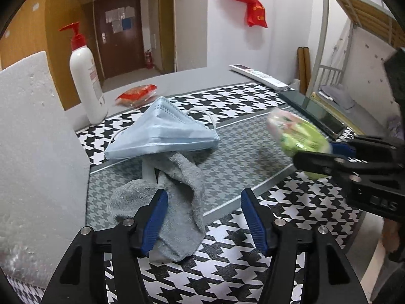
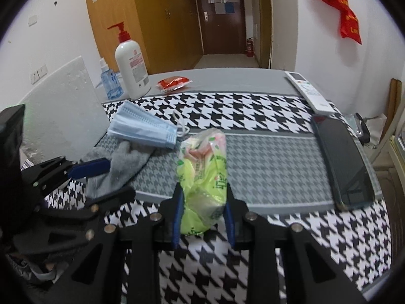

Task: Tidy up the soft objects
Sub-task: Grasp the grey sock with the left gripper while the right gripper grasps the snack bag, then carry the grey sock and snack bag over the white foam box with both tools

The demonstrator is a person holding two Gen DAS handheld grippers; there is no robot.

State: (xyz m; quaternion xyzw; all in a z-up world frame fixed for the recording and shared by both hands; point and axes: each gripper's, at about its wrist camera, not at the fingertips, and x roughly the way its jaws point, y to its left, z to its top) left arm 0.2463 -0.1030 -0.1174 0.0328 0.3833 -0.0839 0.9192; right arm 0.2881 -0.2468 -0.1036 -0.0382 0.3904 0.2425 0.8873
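Mask [image 2: 143,128] lies on sock [image 2: 119,167] at left — phone [image 2: 341,162] right, bottle [image 2: 131,68] behind

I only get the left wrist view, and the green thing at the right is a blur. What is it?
Observer: A green packet, clamped in the right gripper.
Operator: Anything hidden behind the white bottle?
Observer: Yes, a small blue spray bottle beside the white bottle.
Operator: And that dark slab at the right?
Observer: A phone, lying flat, whole in the right view.
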